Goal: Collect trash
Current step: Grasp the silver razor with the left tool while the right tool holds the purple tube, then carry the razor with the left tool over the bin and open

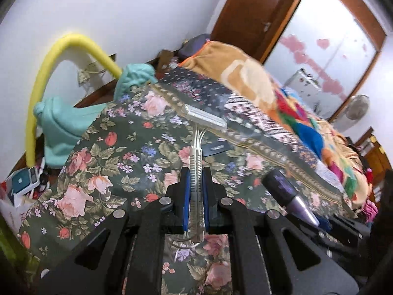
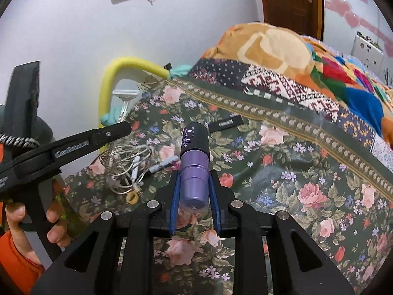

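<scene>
The left tongs (image 1: 196,191) pinch a disposable razor (image 1: 197,147) at frame centre; the right tongs (image 2: 194,196) clamp a purple tube (image 2: 194,164) (dark cap outward) above the floral bed (image 2: 307,172).

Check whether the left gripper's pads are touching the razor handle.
Touching. The left wrist view shows the left gripper with both blue pads pressed against the razor handle, no gap on either side, its head lifted above the floral bedspread.

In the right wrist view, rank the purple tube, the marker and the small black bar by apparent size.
1. purple tube, though it sits nearest the camera, in the right gripper, so its lead is inflated.
2. and 3. marker and black bar look alike; no ranking.
</scene>
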`<state>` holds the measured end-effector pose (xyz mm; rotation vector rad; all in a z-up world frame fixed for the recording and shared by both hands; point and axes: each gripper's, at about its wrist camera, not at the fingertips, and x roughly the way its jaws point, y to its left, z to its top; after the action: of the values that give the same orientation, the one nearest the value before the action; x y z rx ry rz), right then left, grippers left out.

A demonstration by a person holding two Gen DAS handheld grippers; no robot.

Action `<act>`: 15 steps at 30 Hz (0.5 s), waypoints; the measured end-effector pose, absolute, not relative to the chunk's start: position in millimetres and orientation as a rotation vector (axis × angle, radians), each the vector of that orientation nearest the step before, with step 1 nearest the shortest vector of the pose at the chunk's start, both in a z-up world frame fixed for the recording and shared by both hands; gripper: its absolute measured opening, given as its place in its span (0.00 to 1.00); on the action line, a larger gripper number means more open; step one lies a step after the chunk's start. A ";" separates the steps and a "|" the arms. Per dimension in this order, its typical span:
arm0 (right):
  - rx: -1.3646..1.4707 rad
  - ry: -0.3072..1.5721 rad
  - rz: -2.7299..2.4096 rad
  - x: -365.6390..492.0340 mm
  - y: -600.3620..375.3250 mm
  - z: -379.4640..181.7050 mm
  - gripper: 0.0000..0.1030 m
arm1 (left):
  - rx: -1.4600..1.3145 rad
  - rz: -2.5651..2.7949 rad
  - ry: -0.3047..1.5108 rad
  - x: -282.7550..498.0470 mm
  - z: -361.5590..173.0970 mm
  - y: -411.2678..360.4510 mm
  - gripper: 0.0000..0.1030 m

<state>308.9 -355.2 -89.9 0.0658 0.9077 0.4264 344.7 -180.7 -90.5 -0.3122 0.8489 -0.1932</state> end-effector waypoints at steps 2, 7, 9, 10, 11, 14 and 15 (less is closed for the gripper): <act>0.070 0.904 0.433 307.4 -353.6 -87.7 0.20 | -0.308 -0.206 0.884 342.2 -99.8 -178.8 0.08; 0.070 0.929 0.444 309.1 -347.7 -96.3 0.20 | -0.282 -0.152 0.997 345.6 -147.0 -166.7 0.08; 0.064 0.942 0.448 310.7 -344.9 -102.2 0.20 | -0.294 -0.124 1.002 346.7 -158.7 -158.0 0.08; 0.062 0.948 0.449 310.9 -344.3 -104.8 0.20 | -0.299 -0.115 0.998 347.0 -162.1 -154.4 0.08; 0.059 0.956 0.450 312.1 -343.0 -108.5 0.20 | -0.306 -0.103 0.993 348.6 -165.0 -150.4 0.08; 0.052 0.967 0.449 314.6 -341.3 -114.8 0.20 | -0.314 -0.083 0.970 356.7 -166.5 -142.8 0.08; 0.052 0.972 0.447 316.6 -340.9 -117.5 0.20 | -0.302 -0.074 0.955 360.0 -164.8 -141.9 0.08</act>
<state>316.6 -340.9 -117.5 0.0519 0.9721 0.4465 360.0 -141.9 -164.8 -0.3021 0.9551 -0.0740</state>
